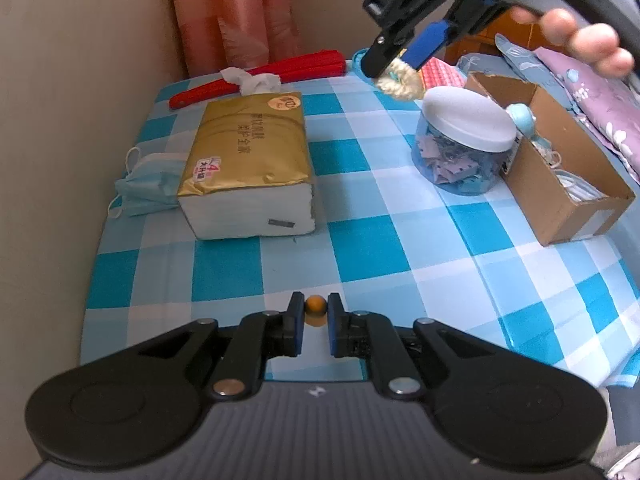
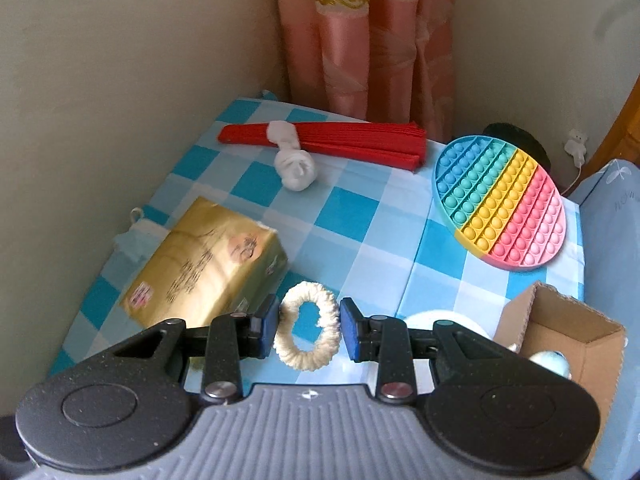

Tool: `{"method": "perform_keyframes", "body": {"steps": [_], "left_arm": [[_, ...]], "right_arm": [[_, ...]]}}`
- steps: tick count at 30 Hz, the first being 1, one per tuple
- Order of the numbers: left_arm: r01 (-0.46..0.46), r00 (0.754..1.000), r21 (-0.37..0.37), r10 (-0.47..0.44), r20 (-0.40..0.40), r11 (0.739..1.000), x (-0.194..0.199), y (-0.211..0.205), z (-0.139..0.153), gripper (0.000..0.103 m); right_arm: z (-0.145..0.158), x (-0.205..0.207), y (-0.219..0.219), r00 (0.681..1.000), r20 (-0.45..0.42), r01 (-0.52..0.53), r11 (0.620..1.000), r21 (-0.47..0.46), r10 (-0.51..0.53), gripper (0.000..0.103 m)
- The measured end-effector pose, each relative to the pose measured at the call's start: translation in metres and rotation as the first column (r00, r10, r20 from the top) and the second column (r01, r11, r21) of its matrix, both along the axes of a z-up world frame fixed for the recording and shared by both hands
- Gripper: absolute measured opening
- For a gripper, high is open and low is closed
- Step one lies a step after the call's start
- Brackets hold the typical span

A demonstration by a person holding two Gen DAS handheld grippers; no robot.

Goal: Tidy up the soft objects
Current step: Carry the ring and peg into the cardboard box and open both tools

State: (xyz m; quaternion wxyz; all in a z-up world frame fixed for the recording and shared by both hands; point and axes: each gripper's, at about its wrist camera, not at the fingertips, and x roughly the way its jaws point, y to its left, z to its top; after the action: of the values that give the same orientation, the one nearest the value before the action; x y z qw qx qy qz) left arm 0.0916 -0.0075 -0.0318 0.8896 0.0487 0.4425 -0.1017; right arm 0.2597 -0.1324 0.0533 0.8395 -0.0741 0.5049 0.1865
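Observation:
My right gripper [image 2: 307,326] is shut on a cream knitted hair scrunchie [image 2: 307,326] and holds it in the air above the table. In the left wrist view the right gripper [image 1: 394,68] hangs high at the back right with the scrunchie [image 1: 400,82] in its fingers, above the white-lidded jar [image 1: 464,140]. My left gripper [image 1: 314,322] is low over the near table edge, its jaws closed around a small orange ball [image 1: 315,305]. A cardboard box [image 1: 560,168] holding soft items stands at the right.
A gold tissue pack [image 1: 248,160] lies mid-left with a blue face mask [image 1: 144,184] beside it. A red folded fan [image 2: 328,142] and a white rolled cloth [image 2: 294,168] lie at the back. A rainbow pop-it mat [image 2: 500,200] lies back right. Wall at left.

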Motion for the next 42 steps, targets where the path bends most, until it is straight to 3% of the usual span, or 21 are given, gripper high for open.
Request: {"method": "perform_keyframes", "body": {"steps": [14,24,34,36,39,42], "left_arm": [[0.047,0.999,0.023,-0.047,-0.004,0.999,-0.012,-0.006,0.006,0.01],[0.088,0.996,0.019,-0.088,-0.004,0.996,-0.015,-0.018,0.012,0.01],[0.135,0.991,-0.004,-0.135,-0.016,0.991,-0.01,-0.03,0.022,0.01],[0.147,0.989,0.001,-0.147,-0.012,0.989,-0.008,-0.035,0.024,0.01],[0.168,0.986,0.01,-0.168,-0.004,0.986,-0.005,-0.043,0.028,0.01],[0.189,0.982,0.016,-0.189,0.002,0.982,0.001,-0.053,0.032,0.01]], "right_arm": [[0.029,-0.058,-0.043,0.998,0.059,-0.022,1.0,-0.001,0.022,0.038],[0.034,-0.074,-0.111,0.993,0.075,0.09,0.996,-0.008,-0.089,0.038],[0.021,-0.079,-0.162,0.982,0.051,0.182,0.982,-0.049,-0.18,0.038],[0.016,-0.077,-0.169,0.981,0.045,0.19,0.98,-0.056,-0.187,0.04],[0.008,-0.075,-0.175,0.98,0.053,0.192,0.979,-0.065,-0.189,0.055],[0.002,-0.075,-0.179,0.983,0.037,0.184,0.981,-0.06,-0.182,0.058]]}}
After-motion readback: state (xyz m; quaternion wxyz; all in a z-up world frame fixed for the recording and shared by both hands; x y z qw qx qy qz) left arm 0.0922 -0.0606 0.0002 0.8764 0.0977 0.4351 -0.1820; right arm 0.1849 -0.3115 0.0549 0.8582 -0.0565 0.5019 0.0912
